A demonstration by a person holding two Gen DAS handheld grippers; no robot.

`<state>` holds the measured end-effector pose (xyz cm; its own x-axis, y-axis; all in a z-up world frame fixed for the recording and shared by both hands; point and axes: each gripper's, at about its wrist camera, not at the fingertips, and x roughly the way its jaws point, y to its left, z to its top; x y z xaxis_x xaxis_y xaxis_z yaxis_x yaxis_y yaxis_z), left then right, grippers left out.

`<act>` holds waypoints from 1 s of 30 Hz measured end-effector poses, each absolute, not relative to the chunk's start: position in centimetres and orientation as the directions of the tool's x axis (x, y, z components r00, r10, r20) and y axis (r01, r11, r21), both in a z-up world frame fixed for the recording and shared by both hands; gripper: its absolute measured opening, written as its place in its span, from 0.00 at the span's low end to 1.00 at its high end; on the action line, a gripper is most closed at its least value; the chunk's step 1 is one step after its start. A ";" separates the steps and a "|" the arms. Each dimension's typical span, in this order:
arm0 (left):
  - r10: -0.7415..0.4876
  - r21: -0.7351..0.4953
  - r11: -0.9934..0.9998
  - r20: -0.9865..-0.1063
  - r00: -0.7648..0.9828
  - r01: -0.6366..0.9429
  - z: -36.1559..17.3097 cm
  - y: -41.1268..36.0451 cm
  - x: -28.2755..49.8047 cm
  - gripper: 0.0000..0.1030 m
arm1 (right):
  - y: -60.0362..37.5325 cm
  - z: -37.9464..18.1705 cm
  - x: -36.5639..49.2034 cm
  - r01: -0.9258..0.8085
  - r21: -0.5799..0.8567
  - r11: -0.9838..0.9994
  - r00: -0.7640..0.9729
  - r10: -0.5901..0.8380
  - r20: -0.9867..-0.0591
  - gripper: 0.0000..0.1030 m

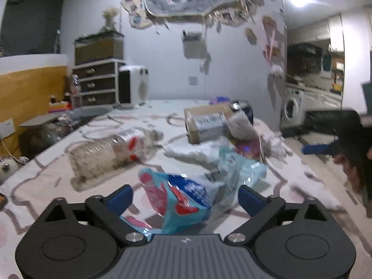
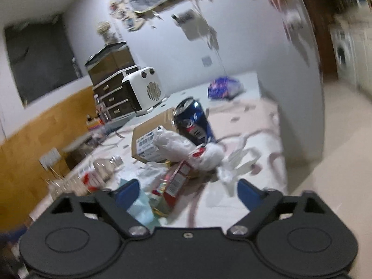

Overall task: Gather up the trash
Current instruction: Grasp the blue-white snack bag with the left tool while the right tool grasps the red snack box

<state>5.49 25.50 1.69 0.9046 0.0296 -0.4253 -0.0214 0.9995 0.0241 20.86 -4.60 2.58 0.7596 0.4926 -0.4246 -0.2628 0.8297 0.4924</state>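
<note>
Trash lies scattered on a white cloth with pink lines (image 1: 46, 181). My left gripper (image 1: 186, 197) is open around a blue and red plastic wrapper (image 1: 183, 197), and its pads do not press on it. Beyond lie a clear plastic bottle (image 1: 109, 155) on its side, a cardboard box (image 1: 207, 123) and crumpled white paper (image 1: 241, 125). My right gripper (image 2: 188, 193) is open above a red packet (image 2: 174, 181) and a pale blue wrapper (image 2: 141, 207). Farther off stand a blue can (image 2: 195, 123), the cardboard box (image 2: 148, 144), white crumpled bags (image 2: 176, 146) and a purple wrapper (image 2: 224, 87).
A set of dark drawers (image 1: 97, 83) and a white heater (image 1: 132, 86) stand at the far left against the wall. The cloth's right edge drops to a pale floor (image 2: 337, 139). A washing machine (image 1: 293, 109) stands beyond it. A hand with a blue finger (image 1: 318, 149) shows at the right.
</note>
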 end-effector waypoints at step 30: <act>0.043 -0.071 0.994 -0.472 0.881 -0.086 -0.9 22.5 4.5 0.11 | -6.4 1.0 19.7 -0.347 0.457 0.819 0.591 0.570 -0.571 0.21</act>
